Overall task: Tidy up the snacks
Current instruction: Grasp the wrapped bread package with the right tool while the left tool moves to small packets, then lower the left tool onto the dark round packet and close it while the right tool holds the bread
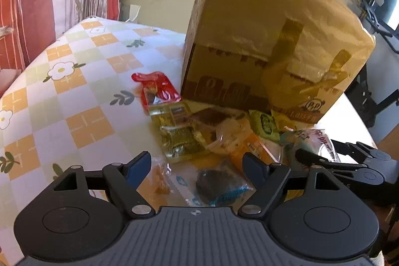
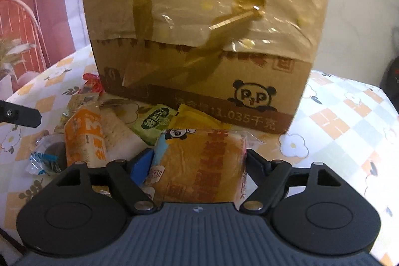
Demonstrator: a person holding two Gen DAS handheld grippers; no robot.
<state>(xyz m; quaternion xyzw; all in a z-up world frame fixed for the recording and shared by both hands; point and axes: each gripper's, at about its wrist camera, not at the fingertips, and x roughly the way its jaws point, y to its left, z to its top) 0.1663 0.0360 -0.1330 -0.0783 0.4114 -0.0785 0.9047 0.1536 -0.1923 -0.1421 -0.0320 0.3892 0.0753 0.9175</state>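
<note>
A cardboard box (image 2: 199, 41) with a plastic liner taped over its rim stands on the checked tablecloth (image 2: 349, 129). Snack packets lie in a heap before it. My right gripper (image 2: 199, 156) is shut on a bread packet (image 2: 199, 171) with red lettering, both pads touching its wrapper sides. My left gripper (image 1: 195, 161) is open, its jaws wide, just above a clear packet holding a dark round snack (image 1: 219, 186); nothing is pressed between its pads. In the left wrist view the right gripper (image 1: 324, 158) shows at the right edge of the heap.
Around the heap lie a red packet (image 1: 157, 89), a yellow-green packet (image 1: 179, 136), an orange packet (image 2: 84, 141), a green packet (image 2: 154, 124) and a yellow one (image 2: 197, 120). Bare tablecloth (image 1: 74, 91) spreads to the left. A curtain (image 1: 37, 4) hangs behind.
</note>
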